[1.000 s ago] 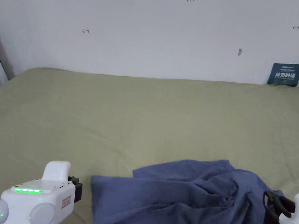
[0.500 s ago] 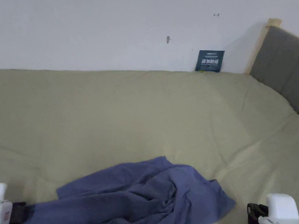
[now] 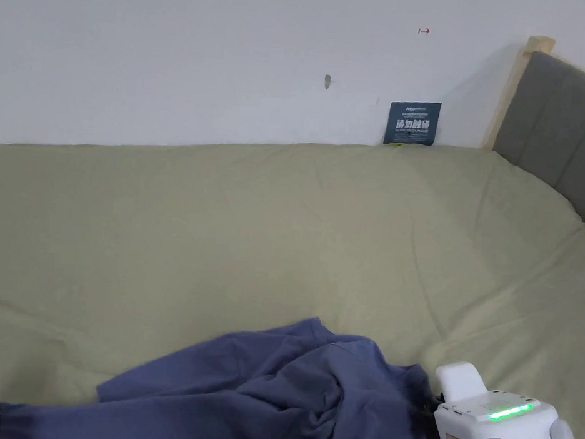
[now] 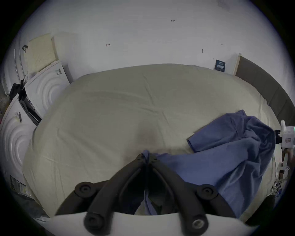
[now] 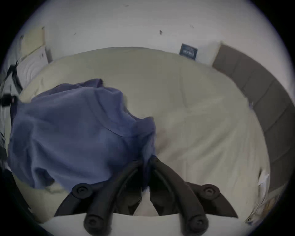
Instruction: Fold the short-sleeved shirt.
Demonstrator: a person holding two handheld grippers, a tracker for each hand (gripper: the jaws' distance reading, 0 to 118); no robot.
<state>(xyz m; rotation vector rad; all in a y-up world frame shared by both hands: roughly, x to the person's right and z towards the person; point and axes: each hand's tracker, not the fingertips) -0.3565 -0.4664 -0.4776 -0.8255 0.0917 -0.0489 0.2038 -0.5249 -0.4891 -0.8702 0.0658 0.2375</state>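
A crumpled blue short-sleeved shirt of soft cloth (image 3: 260,390) is lying on the near part of a wide bed covered by a pale olive-green sheet (image 3: 272,228), bunched into ridges in its middle and stretched toward both lower corners of the head view. The left gripper (image 4: 146,158), black-jawed with a white body, is gripping one end of the shirt: in the left gripper view its two jaws are meeting on a pinch of blue cloth, and more cloth is hanging down between the jaw arms. The right gripper (image 5: 146,161) is clenching the opposite end; in the right gripper view a fold of the shirt is running down between its closed jaws, though the picture is somewhat blurred. In the head view that gripper's white housing with a green light strip (image 3: 496,425) is sitting at the shirt's right edge, hiding the spot where the jaws are meeting the cloth.

Behind the bed a plain white wall (image 3: 202,54) is rising, carrying a few small marks. A small dark blue sign (image 3: 412,122) is leaning against it on the sheet's far edge, well apart from the shirt. A grey padded headboard with a light wooden frame (image 3: 560,129) is standing along the bed's right side. In the left gripper view, white moulded panels (image 4: 47,89) are leaning beyond the bed's left end.
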